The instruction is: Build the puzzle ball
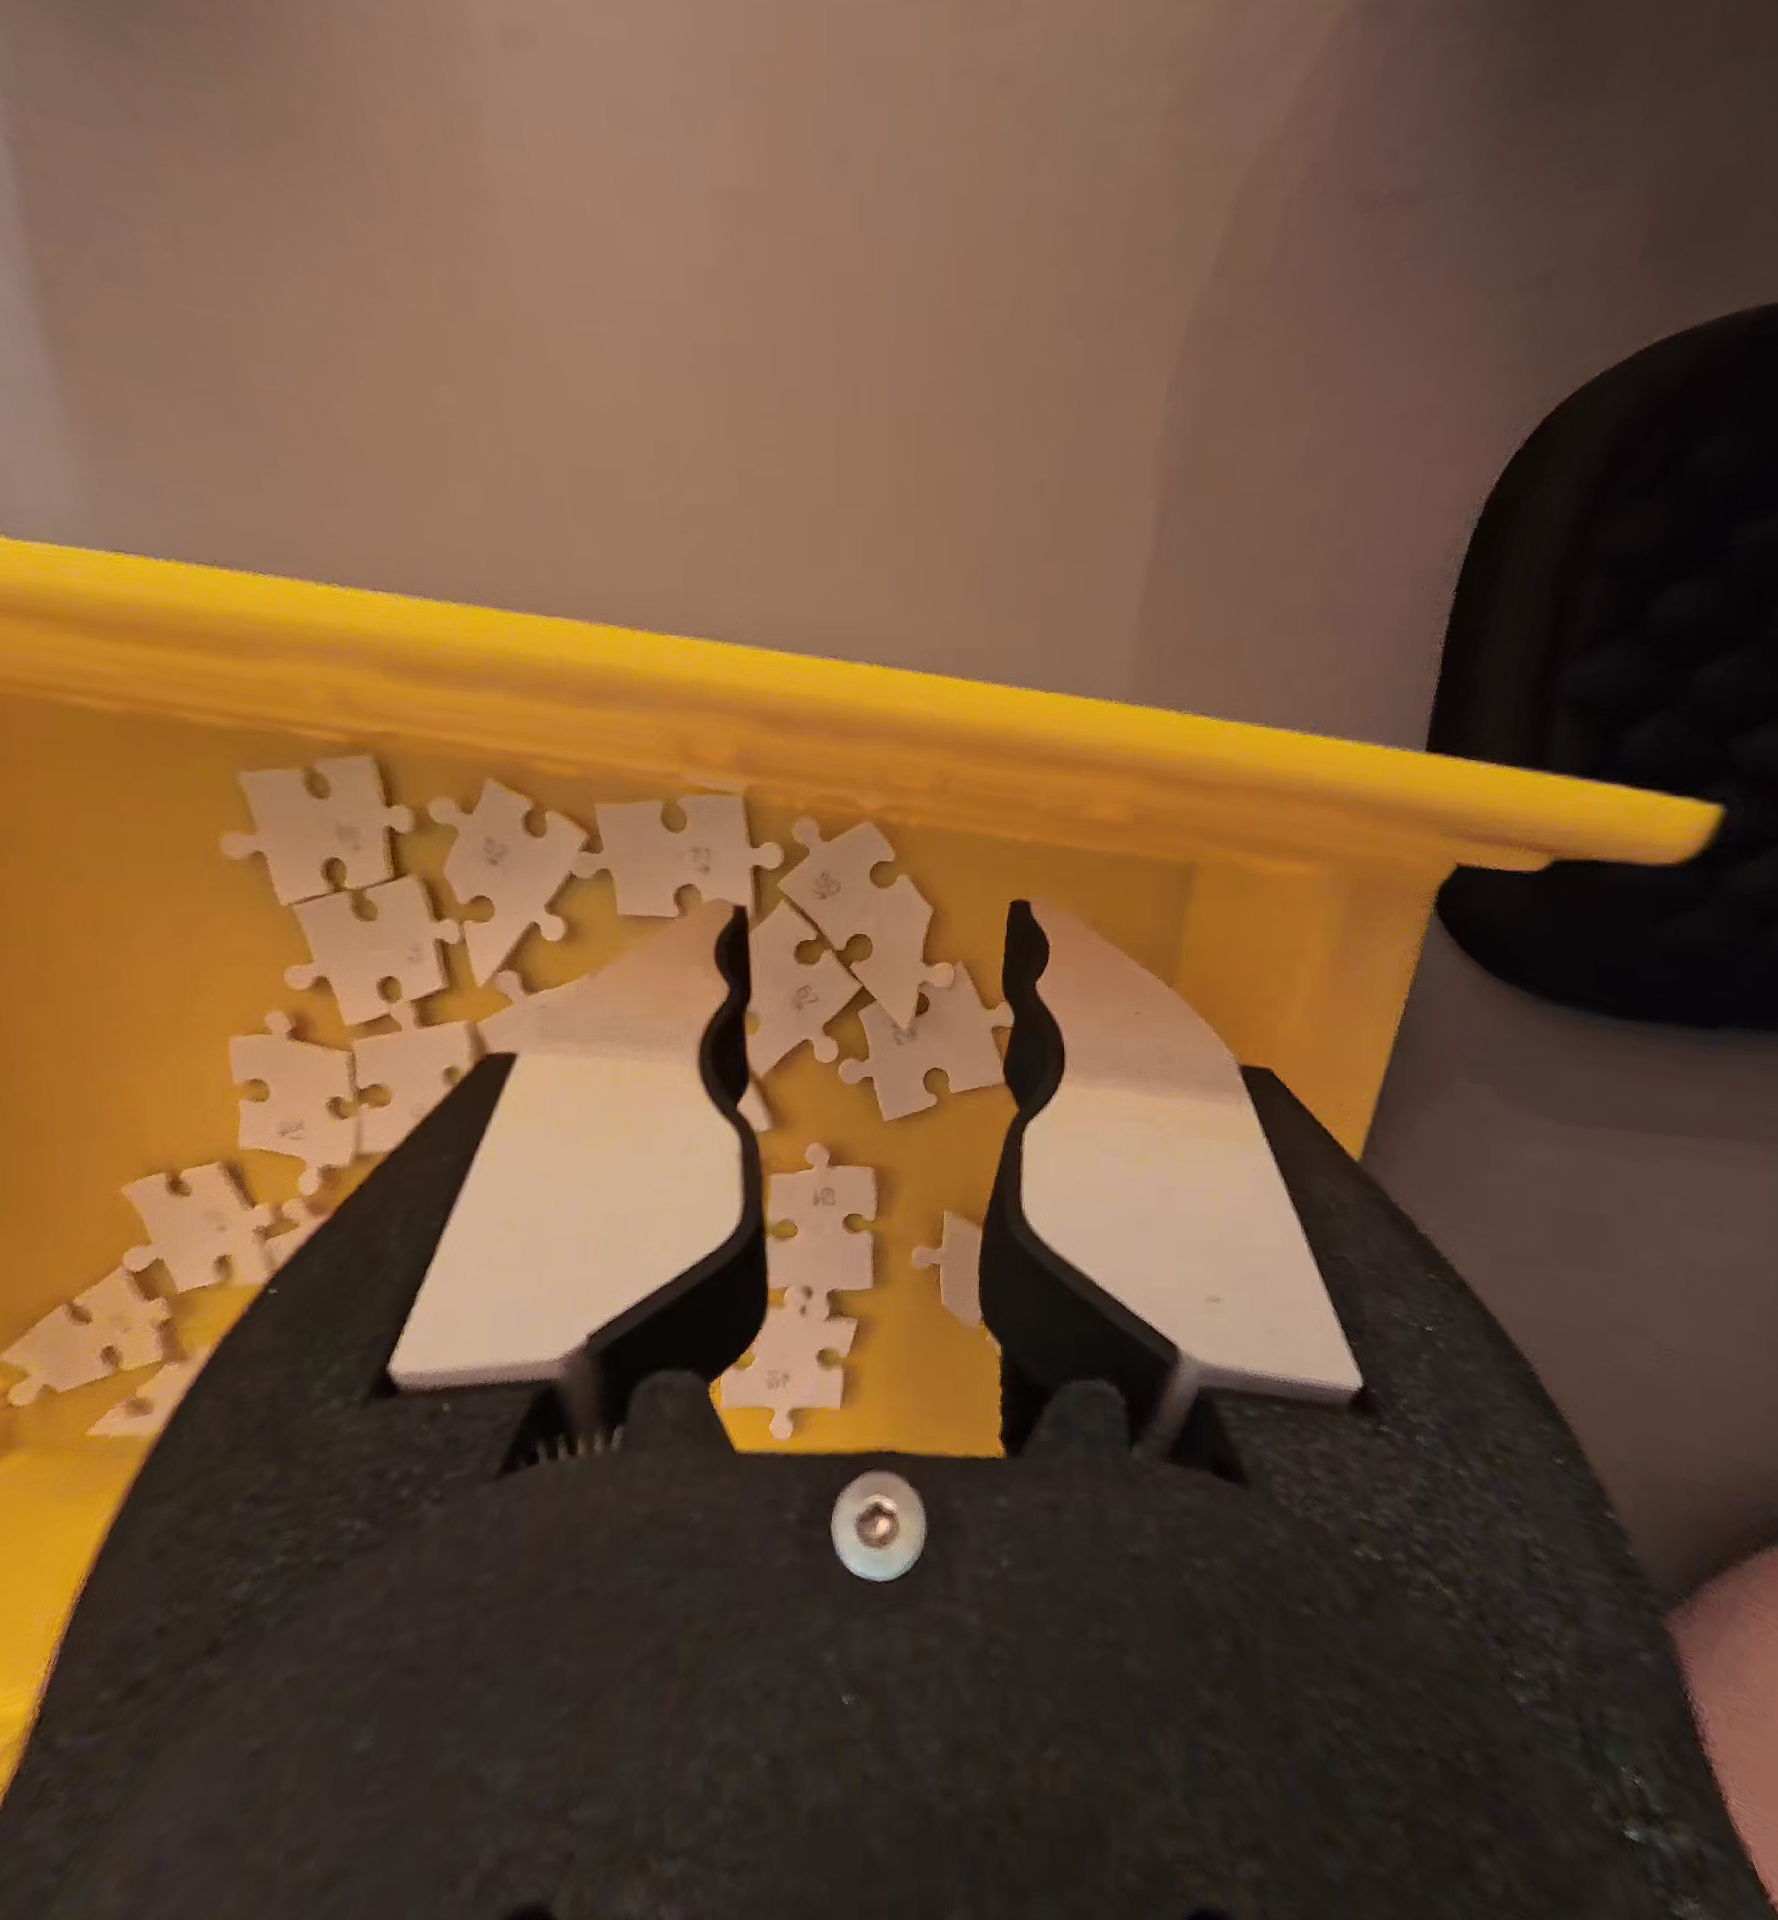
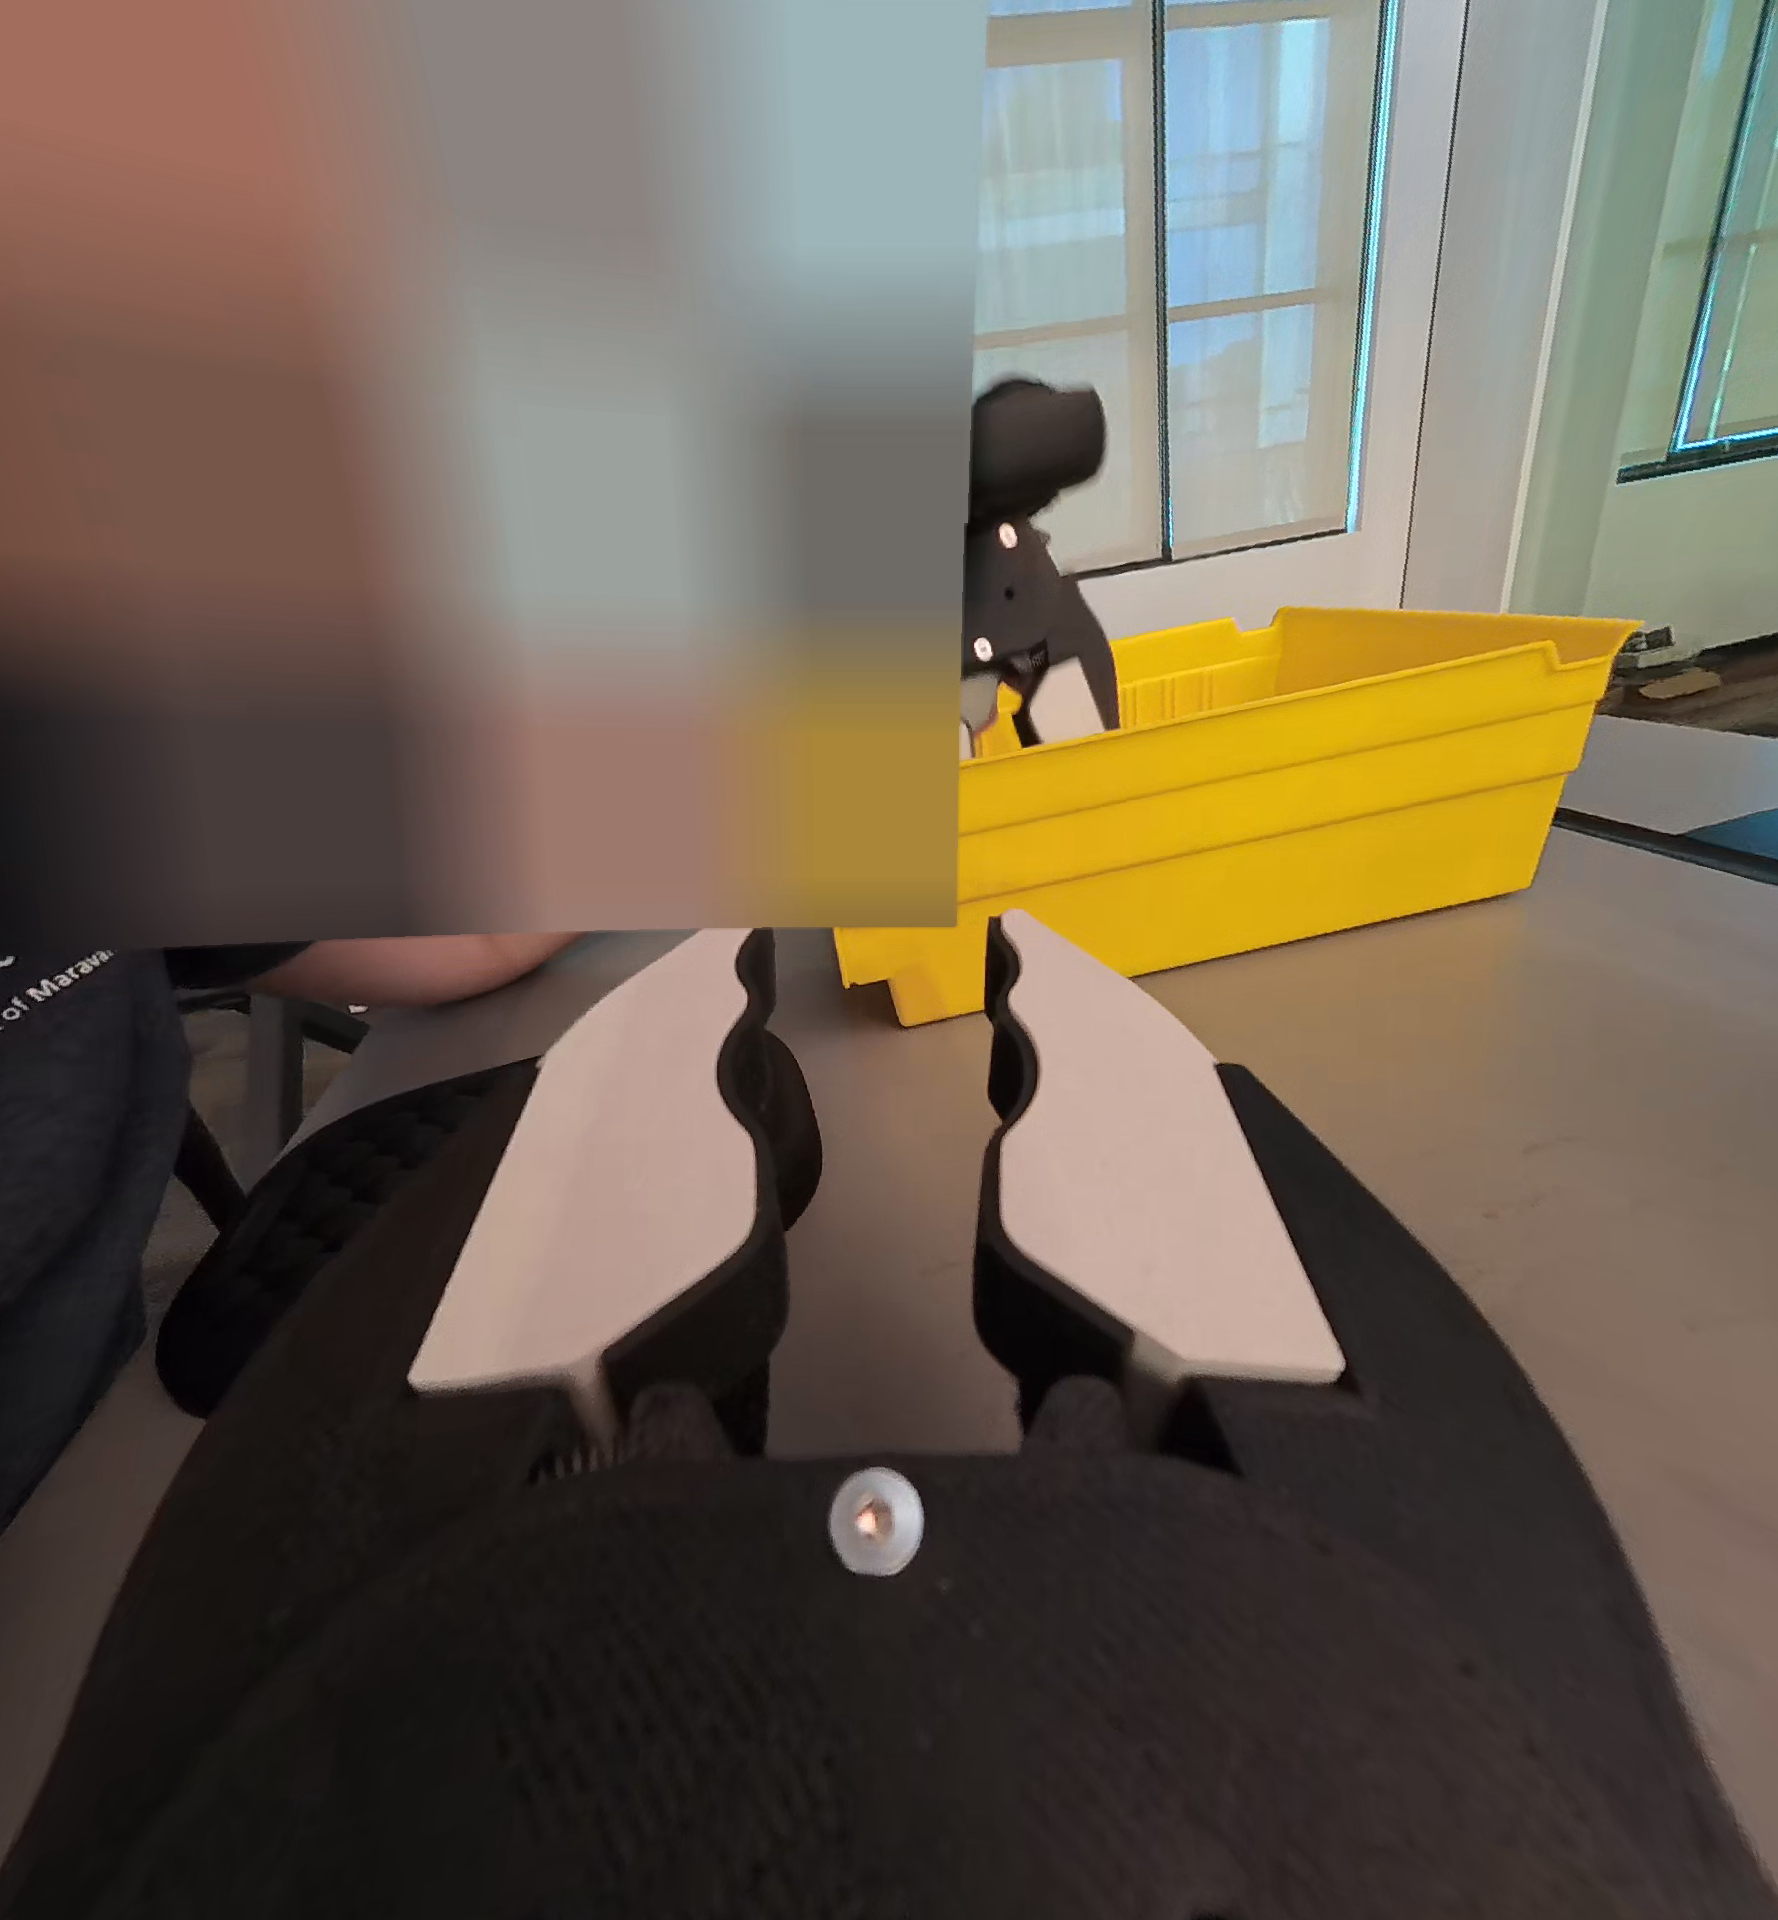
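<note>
The left tongs (image 1: 874, 914) fill the bottom of the left wrist view, jaws apart and empty, reaching down into the yellow bin (image 1: 864, 727). Pale puzzle pieces (image 1: 823, 1226) lie loose on its floor, most of them crowded toward the far wall, some overlapping, blank side up. One piece sits alone between the jaws, flat, its long axis running away from the camera, one tab pointing to the far wall.

That lone piece looks the easiest pick: I would close on its two long sides, clear of the tabs, and lift straight up so no neighbour drags along.

The right tongs (image 2: 880, 935) wait apart and empty over the grey table (image 2: 1487, 1143), near the bin's near corner. No ball shows yet.
</note>
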The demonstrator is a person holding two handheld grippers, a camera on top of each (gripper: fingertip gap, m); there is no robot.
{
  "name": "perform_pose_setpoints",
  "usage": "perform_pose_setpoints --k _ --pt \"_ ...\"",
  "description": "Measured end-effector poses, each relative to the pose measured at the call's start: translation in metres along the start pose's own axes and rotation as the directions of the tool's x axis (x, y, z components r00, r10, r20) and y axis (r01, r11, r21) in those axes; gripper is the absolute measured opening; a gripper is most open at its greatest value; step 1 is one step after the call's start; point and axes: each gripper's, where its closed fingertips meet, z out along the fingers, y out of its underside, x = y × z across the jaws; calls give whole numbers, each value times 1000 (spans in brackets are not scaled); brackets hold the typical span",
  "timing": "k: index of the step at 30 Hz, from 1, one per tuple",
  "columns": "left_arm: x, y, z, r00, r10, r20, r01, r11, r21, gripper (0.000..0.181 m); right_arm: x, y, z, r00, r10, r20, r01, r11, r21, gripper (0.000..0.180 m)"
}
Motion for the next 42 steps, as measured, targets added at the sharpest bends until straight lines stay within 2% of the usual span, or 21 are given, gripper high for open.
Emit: perform_pose_setpoints --k 6,11,16,22,26,29,32,37,42 --pt "-2 5 18 999 -16 -38 14 999 -36 45 -4 2 2 1000 -24 13 24 1000 -19 39" --pt "-5 4 18 999 -21 -48 21 1000 -8 36 -3 2 1 1000 -15 12 15 1000 -12 39" --pt "-6 7 18 999 -24 -24 22 999 -49 29 -5 3 2 999 -28 20 29 999 -19 39" --pt "-6 12 16 999 -36 11 37 992 -120 33 -7 3 2 999 -34 25 34 999 -20 39" --pt "-3 6 13 998 -58 -5 58 995 -81 36 -7 3 2 999 -38 26 39 999 -20 39" --pt "0 -1 11 998 -59 -28 57 997 -59 31 -8 3 2 999 -38 29 39 999 -23 39" --pt "5 4 15 996 -69 -53 64 993 -102 27 -8 3 2 999 -36 30 36 999 -23 39" --pt "0 6 18 997 -72 -29 68 991 -114 30 -9 4 3 999 -37 34 38 999 -25 39" --pt "-4 6 19 998 -66 0 65 990 -121 25 -10 4 3 999 -37 40 38 999 -30 40"
